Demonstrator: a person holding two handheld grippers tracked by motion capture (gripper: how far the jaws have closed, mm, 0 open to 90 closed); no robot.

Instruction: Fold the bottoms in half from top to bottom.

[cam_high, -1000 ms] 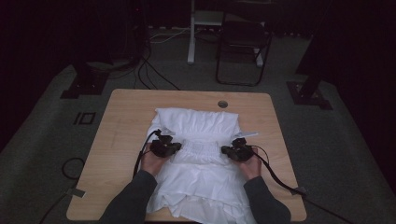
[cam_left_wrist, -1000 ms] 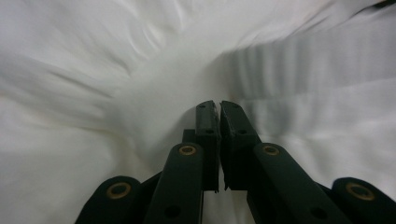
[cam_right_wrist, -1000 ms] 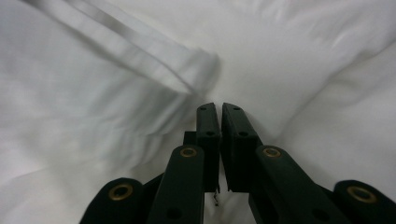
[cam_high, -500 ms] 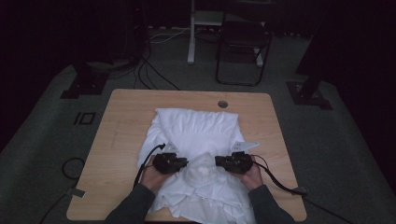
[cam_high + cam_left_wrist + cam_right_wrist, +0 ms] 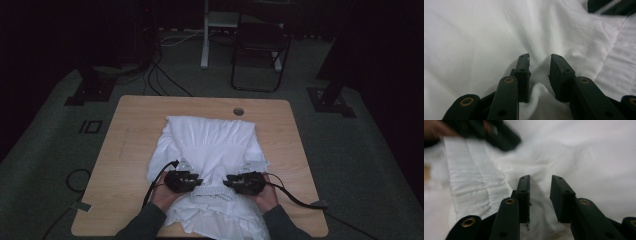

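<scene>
A white garment (image 5: 210, 142) with a gathered band lies spread on the wooden table (image 5: 130, 130). My left gripper (image 5: 199, 181) and right gripper (image 5: 228, 181) rest on its near part, a hand's width apart, tips turned toward each other. In the left gripper view the left gripper (image 5: 539, 58) has just been opening; a soft ridge of the white cloth (image 5: 486, 37) bulges up between the jaws, and the pads stand off it. The right gripper (image 5: 539, 180) has also just been opening over a fold of the cloth (image 5: 586, 157), beside the ribbed band (image 5: 471, 180).
A round cable hole (image 5: 238, 111) sits near the table's far edge. Bare wood lies left and right of the garment. Beyond the table stand a dark chair (image 5: 260, 50) and floor cables (image 5: 165, 75). A cable (image 5: 300, 199) trails right from my right gripper.
Both hands have drawn back toward the near edge of the table, staying side by side on the garment. The cloth near them now lies bunched.
</scene>
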